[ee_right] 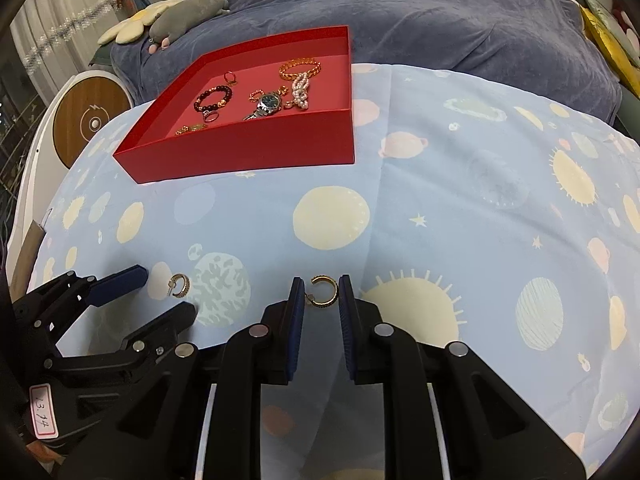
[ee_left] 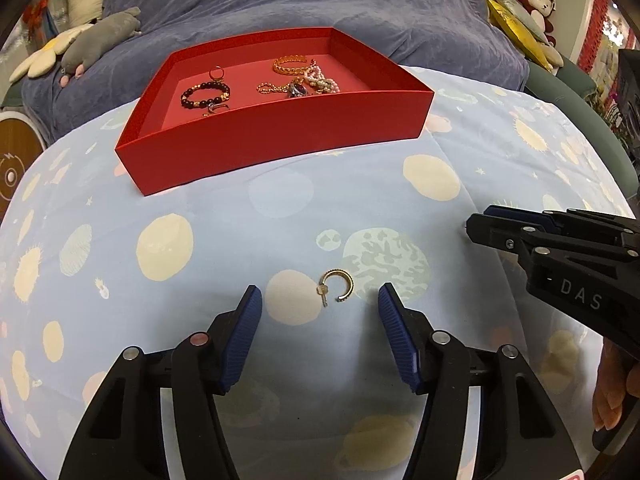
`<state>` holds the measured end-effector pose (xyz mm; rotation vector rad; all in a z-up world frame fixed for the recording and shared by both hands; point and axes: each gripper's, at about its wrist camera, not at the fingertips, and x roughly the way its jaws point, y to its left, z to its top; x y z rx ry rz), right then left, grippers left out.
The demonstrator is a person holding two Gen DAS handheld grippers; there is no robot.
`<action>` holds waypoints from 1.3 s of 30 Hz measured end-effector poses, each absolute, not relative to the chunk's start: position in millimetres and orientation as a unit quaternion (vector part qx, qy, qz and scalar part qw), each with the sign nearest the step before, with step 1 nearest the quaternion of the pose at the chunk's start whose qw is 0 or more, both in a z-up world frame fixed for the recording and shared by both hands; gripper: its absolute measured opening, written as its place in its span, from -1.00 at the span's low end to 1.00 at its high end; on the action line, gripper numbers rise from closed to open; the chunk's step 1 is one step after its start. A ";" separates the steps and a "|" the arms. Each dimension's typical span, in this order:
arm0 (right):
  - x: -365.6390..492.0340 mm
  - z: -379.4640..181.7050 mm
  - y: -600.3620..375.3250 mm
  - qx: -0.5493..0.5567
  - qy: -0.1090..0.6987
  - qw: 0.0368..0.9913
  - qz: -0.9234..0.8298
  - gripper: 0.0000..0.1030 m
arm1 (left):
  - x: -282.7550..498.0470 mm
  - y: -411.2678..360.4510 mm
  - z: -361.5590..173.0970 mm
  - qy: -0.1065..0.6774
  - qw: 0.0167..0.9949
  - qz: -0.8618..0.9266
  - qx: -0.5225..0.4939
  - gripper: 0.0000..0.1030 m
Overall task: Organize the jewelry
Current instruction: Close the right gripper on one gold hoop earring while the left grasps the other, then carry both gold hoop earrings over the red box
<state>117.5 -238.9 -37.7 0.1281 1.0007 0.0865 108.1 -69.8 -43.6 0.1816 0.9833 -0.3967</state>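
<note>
A gold hoop earring (ee_left: 338, 290) lies on the planet-print cloth, just ahead of and between the blue pads of my open left gripper (ee_left: 320, 291). From the right wrist view the same earring (ee_right: 180, 286) sits between the left gripper's (ee_right: 164, 294) spread fingers. A second gold hoop earring (ee_right: 323, 292) is pinched between the pads of my right gripper (ee_right: 321, 283). In the left wrist view the right gripper (ee_left: 474, 226) comes in from the right with its jaws together, and its earring is hidden. Further back, the red tray (ee_left: 280, 132) (ee_right: 240, 148) holds bracelets, rings and a watch.
The light blue cloth (ee_right: 440, 200) covers a rounded surface that falls away at the sides. Behind the tray lie a blue-grey blanket (ee_left: 320, 8) and plush toys (ee_left: 100, 36). A round wood-faced device (ee_right: 92, 120) stands at the left.
</note>
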 end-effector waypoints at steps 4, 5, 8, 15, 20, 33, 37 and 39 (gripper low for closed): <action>114.9 -35.8 -239.9 0.063 0.479 0.874 0.045 -0.67 | 109.6 -72.0 -44.3 0.457 0.866 -0.178 0.097 -0.05; 114.5 -35.2 -239.8 0.063 0.479 0.875 0.046 -0.67 | 110.0 -71.8 -44.3 0.454 0.868 -0.175 0.099 -0.09; 113.1 -34.1 -238.2 0.061 0.479 0.875 0.049 -0.67 | 109.9 -71.7 -43.9 0.450 0.871 -0.172 0.101 -0.27; 113.4 -35.1 -234.0 0.059 0.481 0.873 0.052 -0.67 | 109.8 -68.8 -42.4 0.453 0.869 -0.175 0.093 -0.71; 114.1 -34.8 -231.6 0.058 0.480 0.873 0.054 -0.67 | 109.7 -68.0 -41.7 0.454 0.868 -0.177 0.091 -0.71; 112.9 -23.8 -229.6 0.063 0.470 0.879 0.059 -0.67 | 110.6 -61.8 -33.5 0.453 0.870 -0.176 0.077 -0.71; 114.2 -20.0 -228.7 0.065 0.465 0.881 0.061 -0.67 | 114.3 -54.0 -25.5 0.448 0.875 -0.172 0.066 -0.71; 114.9 -19.0 -229.1 0.065 0.463 0.882 0.061 -0.67 | 116.1 -50.1 -20.8 0.445 0.877 -0.169 0.061 -0.71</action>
